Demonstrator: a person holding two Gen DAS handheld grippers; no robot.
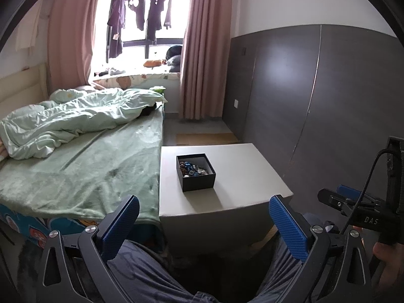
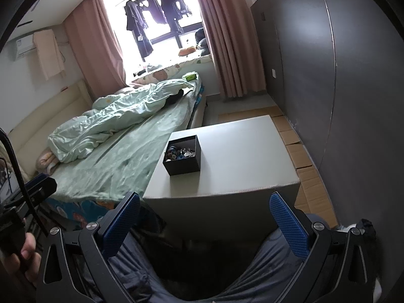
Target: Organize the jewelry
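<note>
A small black open box (image 1: 196, 172) holding a heap of mixed jewelry (image 1: 193, 169) stands on a light grey table (image 1: 242, 176). The right wrist view shows the same box (image 2: 182, 156), its jewelry (image 2: 179, 153) and the table (image 2: 240, 156). My left gripper (image 1: 204, 208) is open and empty, held back over my lap short of the table's near edge. My right gripper (image 2: 205, 207) is open and empty too, also short of the near edge. The right gripper's body (image 1: 353, 208) shows at the right of the left wrist view.
A bed with a green sheet (image 1: 83, 161) and a crumpled duvet (image 1: 75, 116) runs along the table's left side. A dark grey wall panel (image 1: 315, 96) stands to the right. Flattened cardboard (image 2: 300, 146) lies on the floor beside the table. Pink curtains (image 1: 202, 50) frame the window.
</note>
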